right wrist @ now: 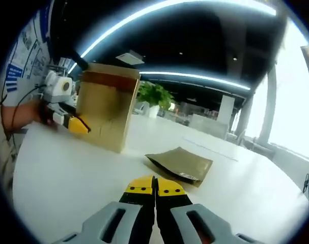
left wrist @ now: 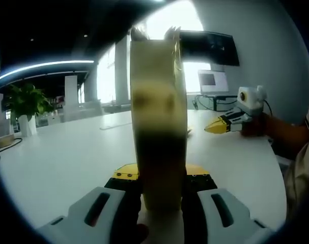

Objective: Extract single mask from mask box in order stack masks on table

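In the left gripper view our left claw is clamped on the mask box, which rises up the centre of the frame as a tall tan slab, edge-on and blurred because it sits so close to the lens. The right gripper view shows the same mask box standing upright at the upper left of the frame on the white counter, with the left claw gripping its near edge. Our right claw sits at the bottom centre of that view, its yellow tips pressed together with nothing between them; in the left gripper view it appears at the right, low over the counter and well apart from the box. One flat olive mask packet lies on the counter at mid-frame, just ahead of the right claw. We judge that one mask has been set down as the start of the stack, and that the rest are still to be drawn out one by one and laid on top of it; how many remain in the box we cannot tell.
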